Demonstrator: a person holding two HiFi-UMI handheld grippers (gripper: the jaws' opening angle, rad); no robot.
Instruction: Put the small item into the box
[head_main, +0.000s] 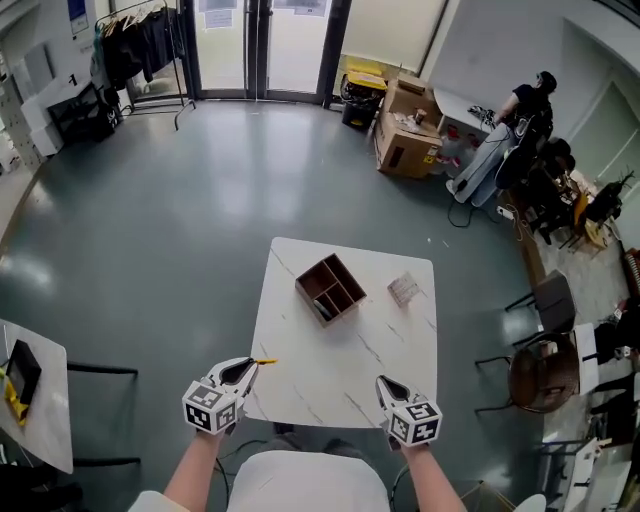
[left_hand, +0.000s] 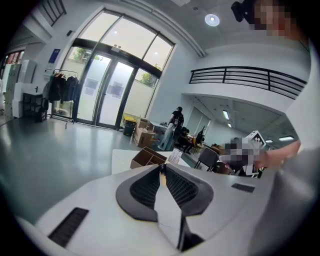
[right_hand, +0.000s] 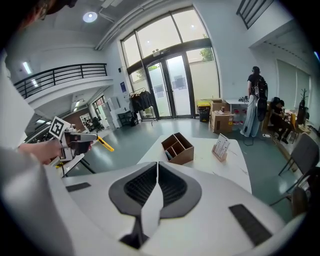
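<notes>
At the near edge of the white table (head_main: 330, 385), the left gripper (head_main: 250, 366) pinches a thin yellow item (head_main: 266, 361). The right gripper (head_main: 384, 382) is closed and empty. The brown divided box (head_main: 330, 288) sits mid-table, well apart from both.

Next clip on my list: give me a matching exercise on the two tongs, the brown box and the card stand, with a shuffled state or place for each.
Things:
1. left tongs
2. right tongs
3. brown box
4. card stand

States or places:
A. on the table, right of the box in the head view
B. shut, nothing between
C. shut on a thin yellow item
D. open-topped, divided into compartments

Pairs: 1-C, 2-B, 3-D, 4-A
</notes>
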